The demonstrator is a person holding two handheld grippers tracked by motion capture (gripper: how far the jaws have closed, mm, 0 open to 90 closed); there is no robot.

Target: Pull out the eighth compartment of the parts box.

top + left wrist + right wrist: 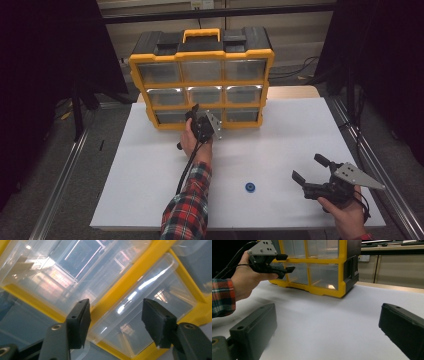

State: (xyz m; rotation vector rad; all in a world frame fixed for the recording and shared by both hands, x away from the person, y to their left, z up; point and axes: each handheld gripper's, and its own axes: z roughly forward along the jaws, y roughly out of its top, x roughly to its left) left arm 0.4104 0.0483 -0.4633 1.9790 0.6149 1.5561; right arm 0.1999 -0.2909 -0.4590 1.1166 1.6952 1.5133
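Note:
A yellow and black organizer [202, 55] with rows of clear drawers stands at the back of the white tabletop [285, 135]. My left gripper [193, 113] is raised to the bottom row, near its middle drawer. In the left gripper view its jaws [115, 322] stand partly apart, with the clear front of a drawer [140, 312] and the yellow frame [125, 287] just beyond them; I see no pad pressing. The right gripper view shows that left gripper [288, 263] by the organizer [342, 270]. My right gripper [308, 167] hovers open over the near right, its jaws [329, 315] holding nothing.
A small blue ring [250, 187] lies on the tabletop near the front, between my two hands. Metal rails run along both sides of the table. A black cable trails from the left gripper along the plaid sleeve [190, 210].

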